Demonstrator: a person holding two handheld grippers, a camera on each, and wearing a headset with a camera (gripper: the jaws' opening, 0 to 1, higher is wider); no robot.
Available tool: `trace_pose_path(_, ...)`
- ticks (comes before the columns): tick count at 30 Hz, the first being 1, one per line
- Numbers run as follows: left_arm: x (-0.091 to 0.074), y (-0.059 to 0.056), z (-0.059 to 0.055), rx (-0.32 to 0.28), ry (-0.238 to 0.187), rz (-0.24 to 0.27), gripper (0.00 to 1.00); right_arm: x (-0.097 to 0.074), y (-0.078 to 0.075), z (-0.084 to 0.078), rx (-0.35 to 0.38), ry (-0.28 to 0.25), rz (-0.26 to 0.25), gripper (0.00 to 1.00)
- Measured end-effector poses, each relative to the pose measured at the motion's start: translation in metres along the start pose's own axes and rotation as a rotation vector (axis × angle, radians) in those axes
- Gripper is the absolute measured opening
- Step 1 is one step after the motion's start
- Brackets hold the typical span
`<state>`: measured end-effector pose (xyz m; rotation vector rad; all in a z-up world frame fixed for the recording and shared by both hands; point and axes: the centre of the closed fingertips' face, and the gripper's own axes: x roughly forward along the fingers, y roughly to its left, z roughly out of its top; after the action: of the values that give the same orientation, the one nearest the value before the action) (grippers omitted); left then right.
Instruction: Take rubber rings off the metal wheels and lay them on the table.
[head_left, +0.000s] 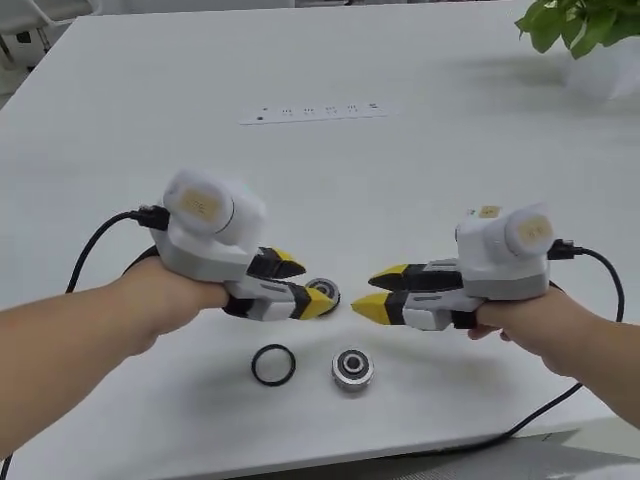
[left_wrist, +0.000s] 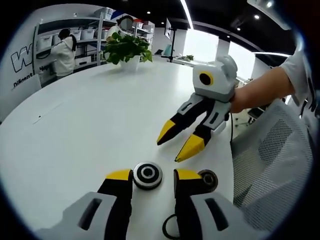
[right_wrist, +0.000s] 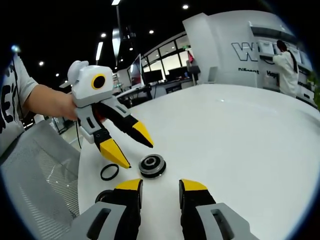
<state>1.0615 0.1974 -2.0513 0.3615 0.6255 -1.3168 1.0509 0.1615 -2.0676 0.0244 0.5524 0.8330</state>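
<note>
On white table, near front edge: 2 metal wheels + 1 loose rubber ring. Ring lies flat just beside near wheel, not touching it. Far wheel has a dark outer band and sits betw the 2 grippers, right at left gripper tips. In left gripper view it's betw the spread jaws; contact w/ a jaw: can't tell. Left gripper: jaws partly apart, gripping nothing. Right gripper: jaws apart, empty, tips aimed at far wheel, close but clear of it. Power strip and potted plant at far side.
</note>
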Motion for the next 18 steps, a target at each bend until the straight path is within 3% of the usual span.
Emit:
trace_pose_path(12, 0.012, 0.004, -0.008, 0.005, 0.031, -0.003, 0.17, -0.005, -0.001, -0.007, -0.004, 0.013, -0.007, 0.27)
trace_pose_path(18, 0.012, 0.006, -0.007, 0.025, 0.027, 0.015, 0.13, -0.004, -0.001, -0.007, -0.002, 0.014, -0.007, 0.27)
